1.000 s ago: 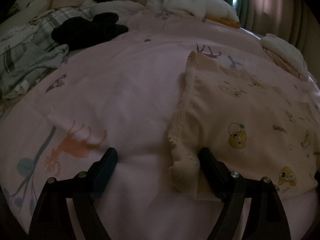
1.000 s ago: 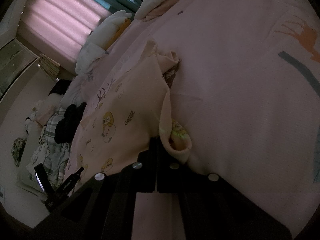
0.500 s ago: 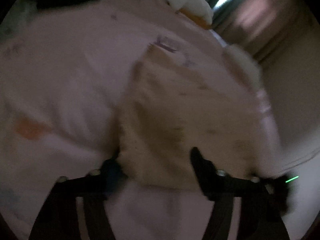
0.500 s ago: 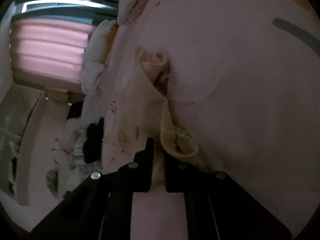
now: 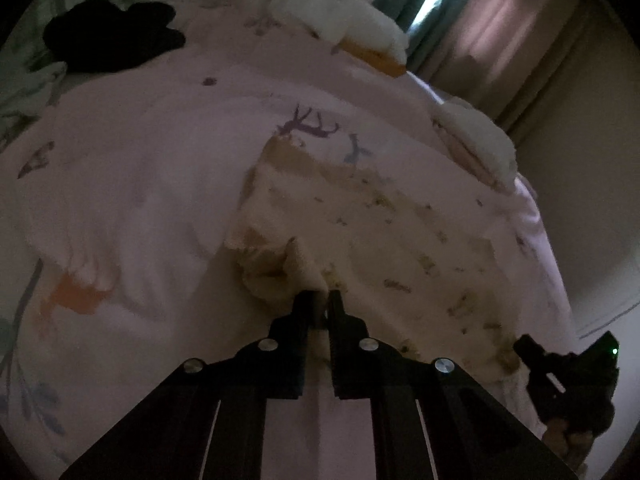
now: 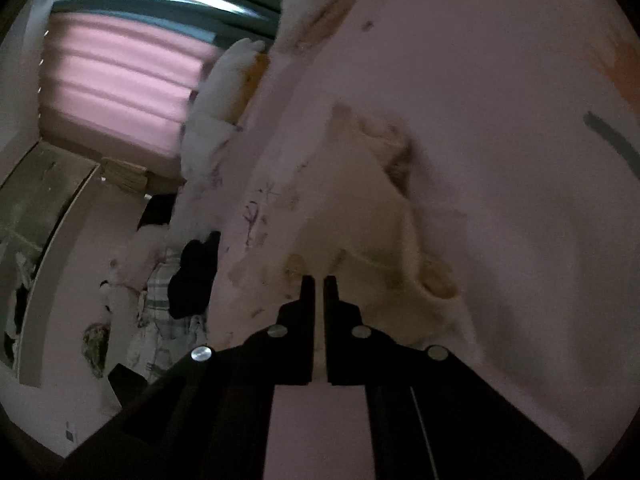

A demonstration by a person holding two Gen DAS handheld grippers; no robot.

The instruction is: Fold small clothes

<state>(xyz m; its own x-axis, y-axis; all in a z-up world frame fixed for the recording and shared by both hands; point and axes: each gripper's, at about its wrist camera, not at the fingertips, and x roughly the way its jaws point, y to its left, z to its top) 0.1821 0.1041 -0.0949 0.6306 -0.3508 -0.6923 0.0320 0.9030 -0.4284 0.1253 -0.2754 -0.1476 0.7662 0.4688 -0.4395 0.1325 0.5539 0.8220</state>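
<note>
The small cream garment [image 5: 360, 240], printed with little cartoon figures, lies on the pink bedsheet [image 5: 140, 200], and everything else is placed here against it. To its left the sheet is bare and wide, with only printed animals on it. Beyond the garment's far edge, well apart, sits a white folded pile [image 5: 340, 28]; a second white pile [image 5: 476, 140] lies near the garment's far right corner, at the edge of the bed. A black piece of clothing [image 5: 112, 40] lies far off to the upper left. The garment's right side runs close to the bed's edge, where the sheet drops toward the wall and curtain [image 5: 500, 20].

The left gripper [image 5: 322, 300] has its jaws closing on the garment's near left corner, and cloth is bunched up between them. The right gripper [image 6: 319, 284] is pinched narrow on the garment's near edge, seen from the other side; that view is blurred, so the cloth between its fingers is probably but not plainly caught. The right gripper also shows at the garment's near right corner in the left wrist view.
</note>
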